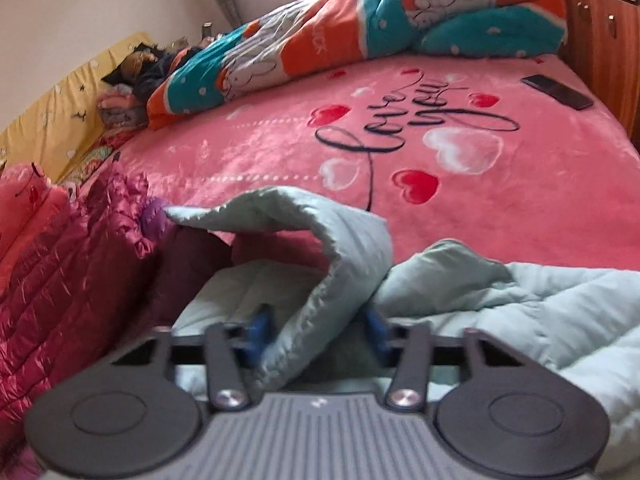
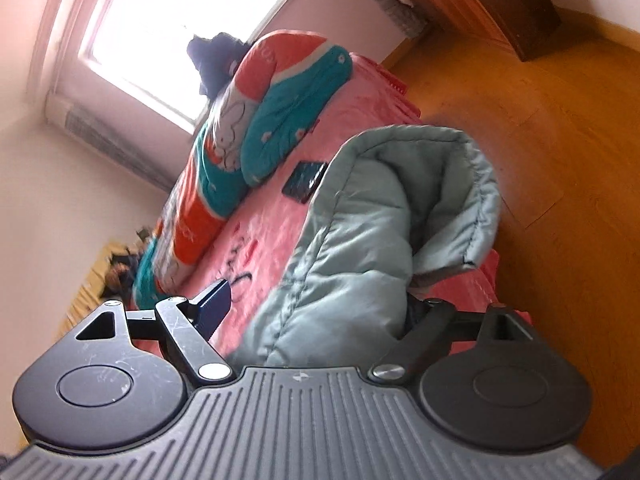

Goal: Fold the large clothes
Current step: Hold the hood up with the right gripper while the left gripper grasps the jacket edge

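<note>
I can't see either hand, only the gripper bodies filling the lower part of each view. In the left wrist view, the fold of the pale green padded jacket (image 1: pixel 320 264) hides most of both blue fingers (image 1: pixel 258 328), and the picture is soft there. The left gripper (image 1: pixel 316 336) has its jaws drawn in on that fold, pinching the fabric at lower centre; the rest of the jacket runs off the lower right edge. A magenta quilted coat (image 1: pixel 68 256) at the left is cut by the frame.

In the right wrist view, tilted hard, the right gripper (image 2: pixel 316 300) stands spread wide. One dark finger (image 2: pixel 214 308) shows at lower left, clear of the cloth; the other is buried behind the jacket (image 2: pixel 380 232), which rises between the jaws at centre, so I cannot tell whether that side touches it. The jacket lies on the pink blanket (image 1: pixel 500 208), beside a dark phone (image 2: pixel 305 176) and the folded orange and teal quilt (image 1: pixel 360 28).
</note>
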Motion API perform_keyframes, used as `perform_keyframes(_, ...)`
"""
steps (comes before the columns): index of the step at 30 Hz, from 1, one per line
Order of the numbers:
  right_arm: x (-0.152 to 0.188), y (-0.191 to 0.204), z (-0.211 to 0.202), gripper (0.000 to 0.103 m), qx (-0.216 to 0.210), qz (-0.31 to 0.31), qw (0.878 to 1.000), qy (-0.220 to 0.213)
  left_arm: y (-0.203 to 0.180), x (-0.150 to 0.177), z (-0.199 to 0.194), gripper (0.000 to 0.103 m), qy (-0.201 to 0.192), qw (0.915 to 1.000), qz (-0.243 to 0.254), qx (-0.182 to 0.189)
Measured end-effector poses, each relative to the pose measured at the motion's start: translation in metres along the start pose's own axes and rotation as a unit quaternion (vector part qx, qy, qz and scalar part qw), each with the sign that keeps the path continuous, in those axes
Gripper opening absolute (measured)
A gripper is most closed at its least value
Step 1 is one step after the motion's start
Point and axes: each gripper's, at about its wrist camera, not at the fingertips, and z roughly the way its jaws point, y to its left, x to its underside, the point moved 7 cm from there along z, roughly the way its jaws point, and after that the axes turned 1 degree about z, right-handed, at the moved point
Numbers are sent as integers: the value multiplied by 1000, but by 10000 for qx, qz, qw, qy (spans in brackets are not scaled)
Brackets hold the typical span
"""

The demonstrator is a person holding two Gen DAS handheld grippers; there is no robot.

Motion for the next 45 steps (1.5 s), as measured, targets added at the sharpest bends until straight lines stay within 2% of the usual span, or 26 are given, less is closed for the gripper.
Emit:
perform_keyframes(2, 5, 4, 3, 97, 160, -239, 9996, 33, 7, -1, -1, 14, -111, 9998, -175, 2)
perform_keyframes(4, 10, 6, 6, 76, 311, -459, 9985, 0, 16, -5, -6, 7, -302, 9987, -393, -71)
perform_keyframes(5, 11, 6, 6, 54, 355, -552, 9978, 15, 22, -6, -10, 5, -406, 9979, -496, -115)
perform_keyframes(6, 12, 8, 9, 41, 382, -641, 9972, 33, 30, -6, -16, 5, -526, 9965, -620, -179)
perform_keyframes(10, 18, 24, 12, 31, 332, -936, 9950, -130, 77, -7, -47, 4, -1018, 9872, -1080, -577)
perform_keyframes(15, 19, 55, 9, 27, -198, -978, 9945, -317, 165, 1, -95, 4, -1448, 9658, -1680, -1339)
perform_keyframes(17, 18, 69, 11, 27, -400, -1026, 9932, -384, 203, 7, -112, 3, -1530, 9555, -1847, -1718)
perform_keyframes(22, 11, 99, 18, 27, -1065, -734, 9908, -392, 288, 26, -152, 3, -1735, 9250, -2446, -2335)
perform_keyframes(25, -1, 118, 18, 27, -1475, -670, 9852, -558, 327, 38, -160, 4, -1854, 9012, -2952, -2574)
perform_keyframes(27, -11, 129, 21, 27, -1752, -564, 9806, -675, 341, 51, -156, 4, -1839, 8894, -3217, -2677)
perform_keyframes(28, -14, 133, 24, 27, -1868, -530, 9781, -743, 344, 59, -152, 4, -1794, 8882, -3274, -2678)
perform_keyframes(30, -16, 137, 30, 27, -1994, -629, 9747, -792, 343, 76, -135, 6, -1560, 8930, -3333, -2592)
perform_keyframes(32, -14, 130, 40, 27, -1916, -739, 9760, -717, 341, 93, -119, 6, -1350, 8950, -3462, -2470)
perform_keyframes(35, -5, 111, 66, 31, -1373, -949, 9846, -517, 332, 119, -107, 7, -1161, 8963, -3589, -2329)
perform_keyframes(39, 9, 70, 101, 36, -533, -938, 9942, 13, 321, 147, -106, 10, -976, 8990, -3665, -2191)
perform_keyframes(40, 11, 61, 106, 46, -379, -925, 9949, 125, 320, 152, -106, 15, -913, 9017, -3651, -2128)
perform_keyframes(41, 12, 55, 109, 68, -264, -920, 9952, 208, 314, 160, -110, 26, -846, 9046, -3628, -2071)
perform_keyframes(42, 13, 51, 109, 91, -167, -915, 9953, 261, 308, 166, -115, 32, -785, 9077, -3589, -2028)
perform_keyframes(43, 12, 46, 109, 99, -78, -901, 9955, 296, 304, 174, -117, 41, -744, 9111, -3533, -1989)
perform_keyframes(45, 9, 41, 104, 102, 8, -872, 9957, 318, 288, 189, -129, 45, -654, 9214, -3347, -1864)
